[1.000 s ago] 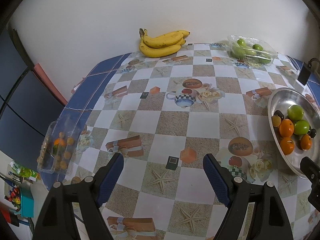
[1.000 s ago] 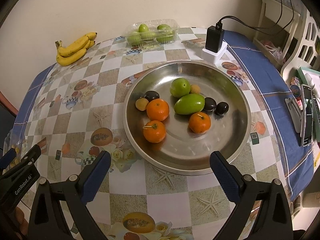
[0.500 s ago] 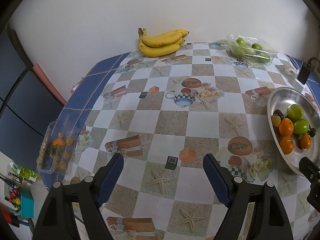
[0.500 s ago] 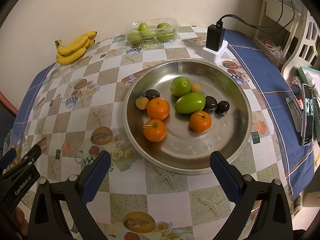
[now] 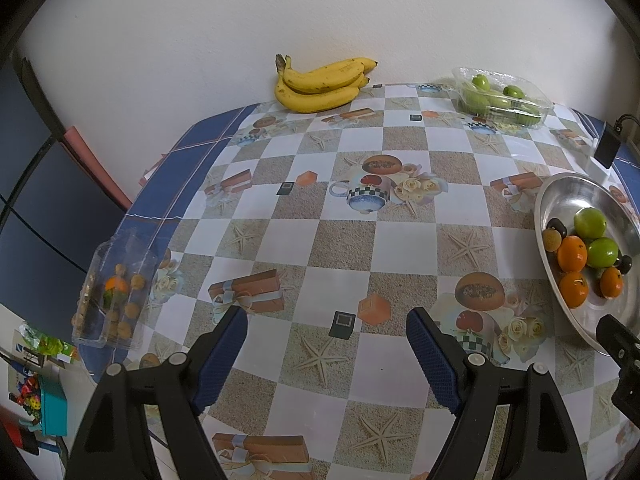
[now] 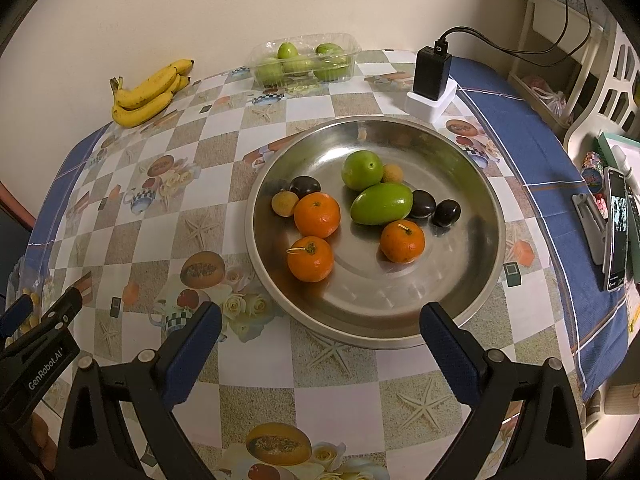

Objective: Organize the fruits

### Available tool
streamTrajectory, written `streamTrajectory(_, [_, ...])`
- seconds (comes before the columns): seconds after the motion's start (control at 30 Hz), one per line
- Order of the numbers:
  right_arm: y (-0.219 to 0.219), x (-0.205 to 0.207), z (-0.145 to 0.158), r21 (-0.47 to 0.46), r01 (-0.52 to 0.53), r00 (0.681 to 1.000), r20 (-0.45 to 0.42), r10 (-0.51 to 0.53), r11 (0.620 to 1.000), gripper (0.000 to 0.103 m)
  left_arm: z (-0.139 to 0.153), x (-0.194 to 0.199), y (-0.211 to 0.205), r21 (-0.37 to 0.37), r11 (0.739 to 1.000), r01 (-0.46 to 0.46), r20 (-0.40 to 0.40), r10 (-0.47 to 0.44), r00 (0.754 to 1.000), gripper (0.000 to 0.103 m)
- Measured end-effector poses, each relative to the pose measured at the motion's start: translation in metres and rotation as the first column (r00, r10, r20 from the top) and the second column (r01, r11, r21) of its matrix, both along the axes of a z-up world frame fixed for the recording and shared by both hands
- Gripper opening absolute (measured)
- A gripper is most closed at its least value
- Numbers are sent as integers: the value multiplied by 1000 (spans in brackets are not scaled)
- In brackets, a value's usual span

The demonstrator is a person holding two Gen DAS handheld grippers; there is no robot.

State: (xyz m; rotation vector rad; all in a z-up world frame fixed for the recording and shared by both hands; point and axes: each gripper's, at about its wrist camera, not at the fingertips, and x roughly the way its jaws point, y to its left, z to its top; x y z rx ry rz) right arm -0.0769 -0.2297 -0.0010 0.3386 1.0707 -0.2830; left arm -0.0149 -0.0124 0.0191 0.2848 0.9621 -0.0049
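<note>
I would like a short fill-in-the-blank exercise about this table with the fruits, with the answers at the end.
1. The metal bowl holds ____ oranges.
2. The bananas lie on the table next to the ____.
3. The clear box at the far edge holds fruits of ____ colour.
4. The right gripper and the left gripper both hold ____.

Answers: three; wall; green; nothing
</note>
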Motion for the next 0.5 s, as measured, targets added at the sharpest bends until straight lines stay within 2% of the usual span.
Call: streamTrajectory(0.5, [0,0,0,1,0,1000,0,0,1000,99,0,0,1,1,1000,2,-1,-2,1000,84])
